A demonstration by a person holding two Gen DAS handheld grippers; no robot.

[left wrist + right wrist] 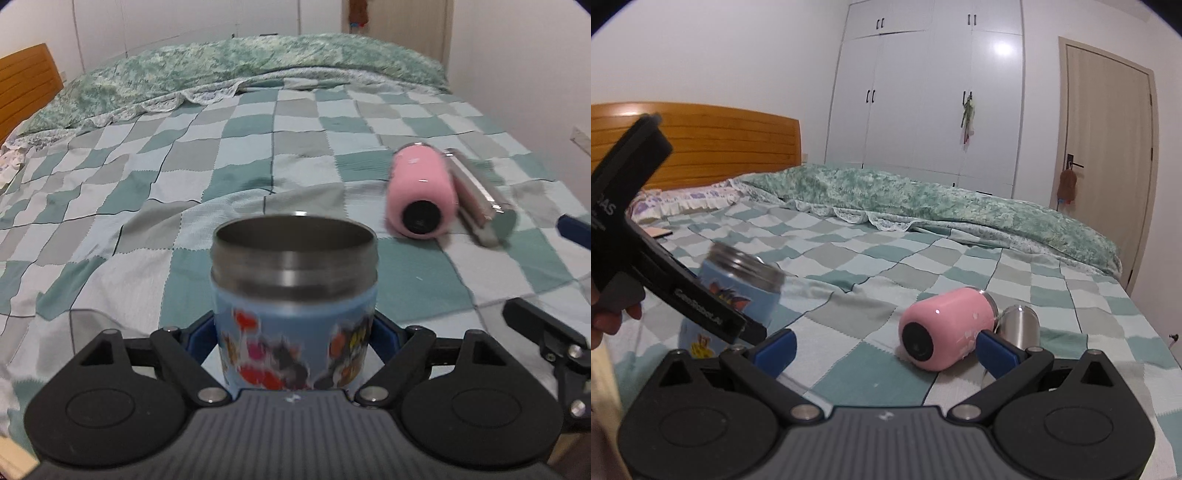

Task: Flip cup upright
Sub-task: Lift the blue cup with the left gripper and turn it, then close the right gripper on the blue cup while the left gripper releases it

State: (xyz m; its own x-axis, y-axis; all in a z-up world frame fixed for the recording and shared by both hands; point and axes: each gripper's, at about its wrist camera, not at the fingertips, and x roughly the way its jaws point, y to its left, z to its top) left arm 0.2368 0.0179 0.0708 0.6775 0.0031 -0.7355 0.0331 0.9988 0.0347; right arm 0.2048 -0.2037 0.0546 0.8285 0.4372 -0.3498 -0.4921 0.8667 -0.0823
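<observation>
The left gripper (295,332) clamps its fingers on the blue cup (295,310), mouth up but tilted above the bed (258,155) (not set down); the right gripper (886,349) gapes empty near the pink cup (942,328), lying sideways.

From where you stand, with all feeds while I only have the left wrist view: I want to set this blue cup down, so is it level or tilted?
Observer: Tilted. From the right wrist view, the blue cup leans, its steel rim pointing up and toward the right, held in the left tool.
Operator: Is the right tool holding anything?
Observer: No, the right tool is open and empty.
Operator: What's beyond it?
Observer: The pink cup lies on its side on the bed, with a steel cup behind it.
</observation>
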